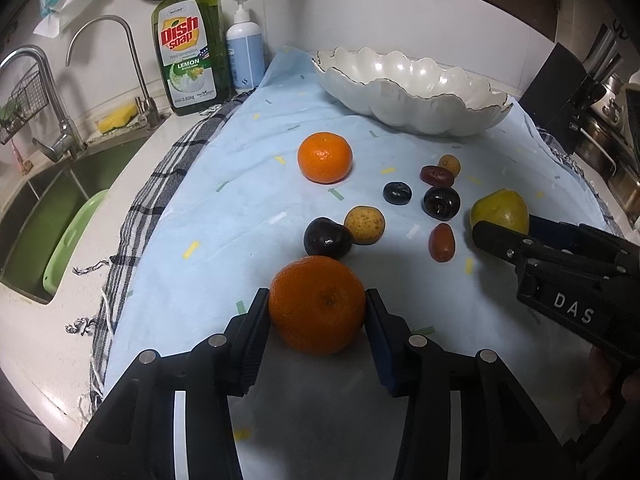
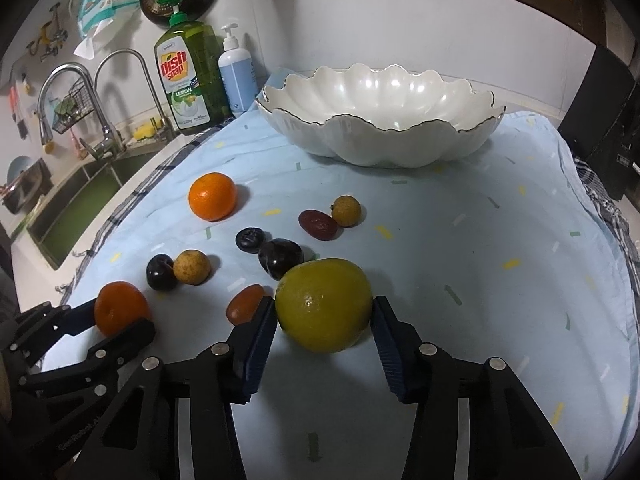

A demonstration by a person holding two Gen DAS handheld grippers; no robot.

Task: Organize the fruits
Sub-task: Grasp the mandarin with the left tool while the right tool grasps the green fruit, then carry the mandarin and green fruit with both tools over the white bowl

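While both units sit low over the blue cloth (image 1: 224, 184), each has fruit between its fingers; left gripper (image 1: 317, 312) is clenched on the near orange (image 1: 317, 304), both pads touching its sides, fruit resting on the cloth on the near side of the white scalloped bowl (image 1: 412, 92); right gripper (image 2: 325, 322) straddles the yellow-green citrus (image 2: 324, 304); left pad touches it, right pad looks at the skin but contact there I cannot tell for sure.

Landmark = bowl, which stands at the far end of the cloth with nothing visible inside. Second orange (image 1: 325, 157) lies loose in front of the bowl toward the sink side. Small fruit are scattered between the bowl and the grippers: two dark plums (image 1: 328, 238) (image 1: 441, 202), a dark round berry (image 1: 397, 193), two tan speckled ones (image 1: 364, 225) (image 1: 449, 165), two reddish-brown dates (image 1: 437, 176) (image 1: 442, 242). Nearer plum touches the nearer tan fruit.

Left of the bowl, against the wall: green dish soap bottle (image 1: 192, 48), white pump bottle (image 1: 245, 56) just beside it; sink (image 1: 48, 208) further left, off the cloth. Checked towel (image 1: 160, 184) shows under the cloth edge on the desk.
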